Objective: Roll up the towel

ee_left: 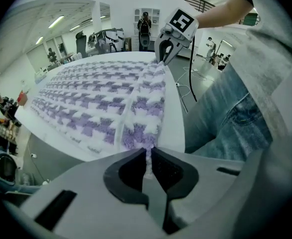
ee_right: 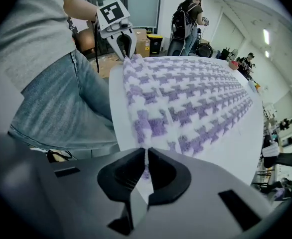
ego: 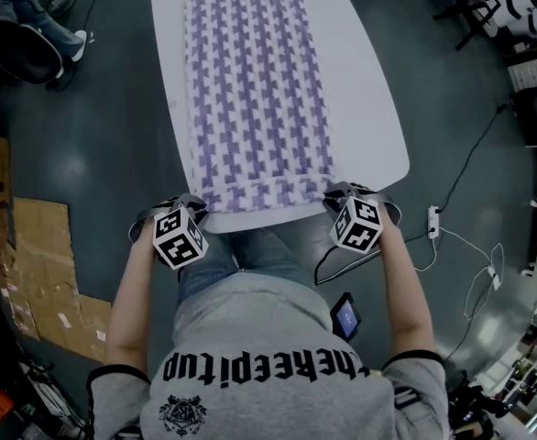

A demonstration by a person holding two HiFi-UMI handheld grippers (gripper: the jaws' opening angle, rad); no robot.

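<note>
Your left gripper point(ego: 197, 211) is pinched on the near-left corner of the towel point(ego: 255, 90). The left gripper view shows its own jaws point(ee_left: 147, 158) nearly together with a thin edge of cloth point(ee_left: 101, 103) between the pads. Your right gripper point(ego: 331, 196) has the near-right corner the same way, its jaws point(ee_right: 146, 163) nipped onto the hem point(ee_right: 196, 93).

From both grippers the towel lies straight ahead, flat on the table point(ego: 369, 108). Its long axis runs away from you, and its short near edge spans from one gripper to the other. That edge sits just inside the table's near rim. Neither hand is nearer, since each already holds its own corner and the two are level with each other.

The roll, I judge, has to travel along that long axis, so you will want both corners turned over and forward together or the roll will skew. No container is in play here.
</note>
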